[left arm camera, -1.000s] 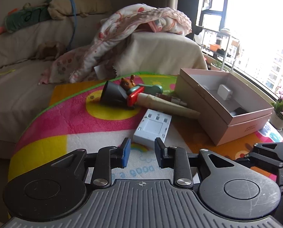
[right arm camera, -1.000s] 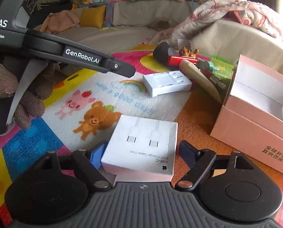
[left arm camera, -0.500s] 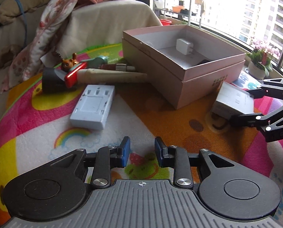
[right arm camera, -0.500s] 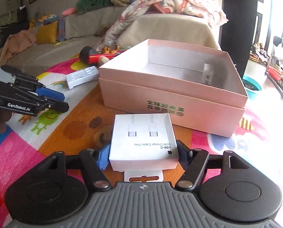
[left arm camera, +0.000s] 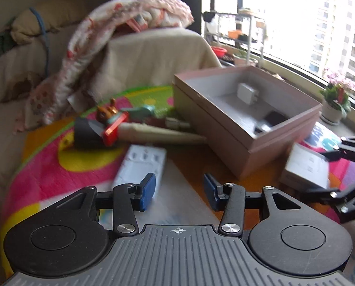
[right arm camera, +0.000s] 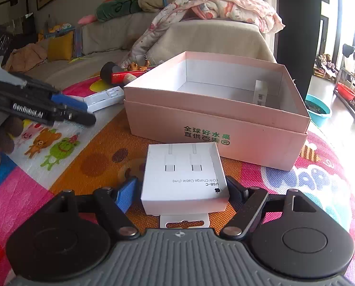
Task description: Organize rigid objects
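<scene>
Right wrist view: right gripper (right arm camera: pixel 180 191) fingers opening around a white cardboard cable box (right arm camera: pixel 184 177) before an open pink box (right arm camera: pixel 215 119); left gripper (left arm camera: pixel 179 191) fingers opening, empty.

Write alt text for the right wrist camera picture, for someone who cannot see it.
A white USB-C cable box lies on a colourful play mat between the opening jaws of the right gripper, just before an open pink cardboard box. The left gripper reaches in from the left.
</scene>
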